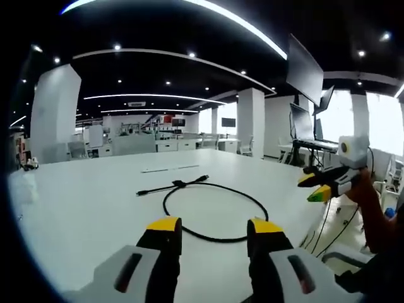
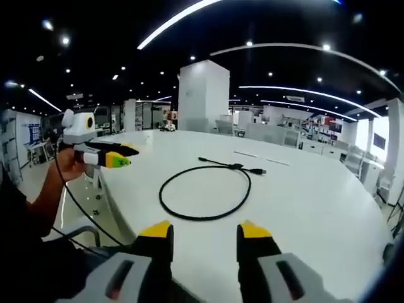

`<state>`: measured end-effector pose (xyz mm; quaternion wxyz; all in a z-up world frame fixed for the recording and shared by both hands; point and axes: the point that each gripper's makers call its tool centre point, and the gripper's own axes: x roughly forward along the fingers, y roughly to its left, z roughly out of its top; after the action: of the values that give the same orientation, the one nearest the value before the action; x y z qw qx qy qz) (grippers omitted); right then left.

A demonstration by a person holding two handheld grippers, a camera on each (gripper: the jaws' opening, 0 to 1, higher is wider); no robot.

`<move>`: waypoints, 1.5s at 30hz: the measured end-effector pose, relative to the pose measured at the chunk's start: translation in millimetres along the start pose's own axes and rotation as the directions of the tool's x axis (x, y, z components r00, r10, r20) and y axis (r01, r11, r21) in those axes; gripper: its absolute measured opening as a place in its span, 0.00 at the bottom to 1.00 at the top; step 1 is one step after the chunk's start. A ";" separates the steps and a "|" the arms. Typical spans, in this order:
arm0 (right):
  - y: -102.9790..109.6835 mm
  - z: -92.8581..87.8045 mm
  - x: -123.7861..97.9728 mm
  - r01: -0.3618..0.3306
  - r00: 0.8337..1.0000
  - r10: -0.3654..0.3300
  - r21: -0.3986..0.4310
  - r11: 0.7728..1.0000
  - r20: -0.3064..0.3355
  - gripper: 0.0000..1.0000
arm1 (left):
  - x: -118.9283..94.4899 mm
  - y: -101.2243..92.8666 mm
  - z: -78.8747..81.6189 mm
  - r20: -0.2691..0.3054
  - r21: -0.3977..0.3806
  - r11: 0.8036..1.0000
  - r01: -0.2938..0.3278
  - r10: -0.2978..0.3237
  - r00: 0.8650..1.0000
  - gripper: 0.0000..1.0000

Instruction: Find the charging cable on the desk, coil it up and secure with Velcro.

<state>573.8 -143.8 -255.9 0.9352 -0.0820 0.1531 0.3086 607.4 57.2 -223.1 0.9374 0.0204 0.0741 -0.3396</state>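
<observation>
A black charging cable [image 1: 180, 184] lies on the white table [image 1: 82, 208] in one wide loop, and its two plug ends cross at the far side. The same cable [image 2: 235, 166] shows in the right gripper view, ahead of the jaws. My left gripper [image 1: 214, 225] hovers open just short of the loop with nothing between its yellow-tipped jaws. My right gripper [image 2: 204, 230] is open too, near the table's edge. Each gripper shows in the other's view, hand-held off the table's side: the right gripper [image 1: 314, 187] and the left gripper [image 2: 125, 156]. Two thin pale strips [image 1: 170, 168] lie beyond the cable.
Monitors on stands [image 1: 305, 72] rise past the table's right edge. Thin wires [image 1: 328, 221] hang down beside that edge. A white pillar [image 2: 203, 95] and office desks stand far behind. The table's curved rim [image 2: 113, 202] runs close to the right gripper.
</observation>
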 end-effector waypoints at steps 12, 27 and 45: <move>-3.9 -1.9 -5.1 0.015 1.000 -0.015 -0.009 1.000 -0.005 0.41 | -0.3 -0.6 -2.6 -0.009 -0.004 1.000 -0.003 0.003 1.000 0.41; -5.4 -0.4 -12.2 0.028 1.000 -0.028 -0.018 0.999 -0.005 0.41 | -9.0 -2.8 8.6 0.013 0.020 1.000 0.002 -0.003 1.000 0.41; -7.5 0.5 -16.9 0.037 0.999 -0.037 -0.017 0.999 -0.001 0.41 | -5.0 -5.4 7.5 -0.001 0.031 1.000 0.006 -0.006 1.000 0.41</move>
<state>565.5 -159.0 -249.3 0.9399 -0.0932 0.1496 0.2925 601.1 55.5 -214.8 0.9359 0.0347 0.0694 -0.3437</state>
